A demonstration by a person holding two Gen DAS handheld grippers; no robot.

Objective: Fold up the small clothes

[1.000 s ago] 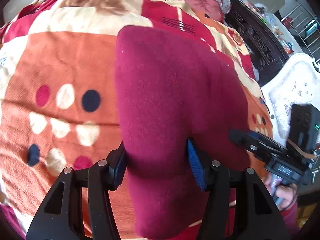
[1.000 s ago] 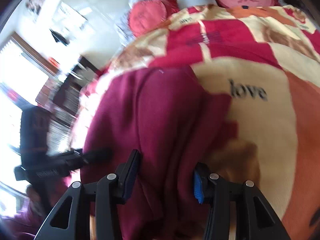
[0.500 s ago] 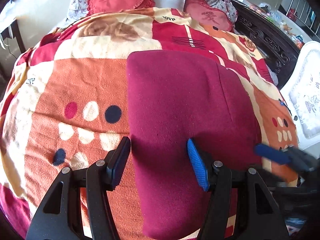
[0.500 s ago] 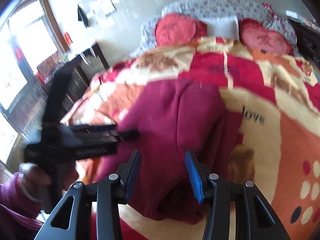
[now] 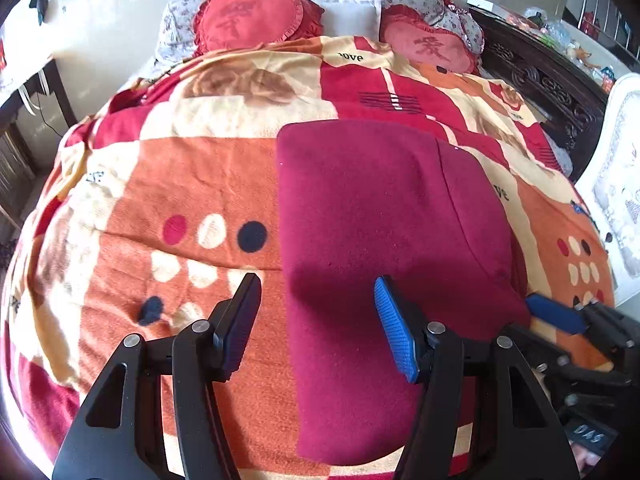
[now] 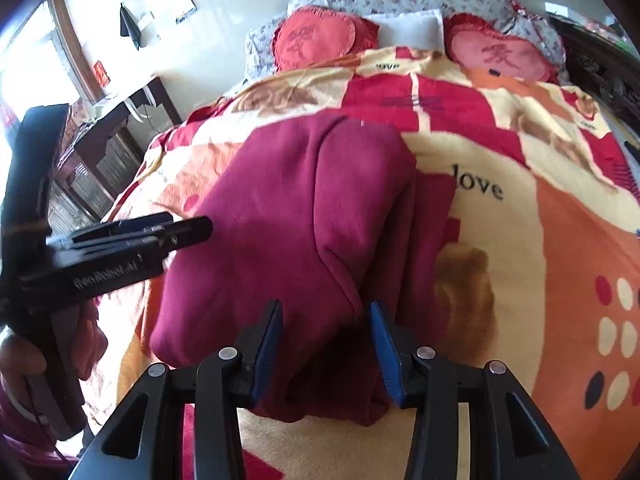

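The bed [image 5: 168, 184] with its patterned blanket [image 5: 120, 240] carries the folded maroon garment [image 5: 380, 220], which lies flat ahead of both pairs of fingers. The left gripper [image 5: 318, 322] is spread and released above its near edge; the right gripper [image 6: 325, 334] is also released, holding nothing.

The maroon garment [image 5: 384, 248] looked like soft matt fleece, kinda fuzzy. Blanket [image 5: 160, 184] under it was plush, nappy cloth too. Left gripper [image 5: 316, 324] was matt black plastic with shiny metal screws; its blue pads [image 5: 394, 330] had a ribbed, rubbery look. Dark carved wood bed frame [image 5: 540, 80], glossy.
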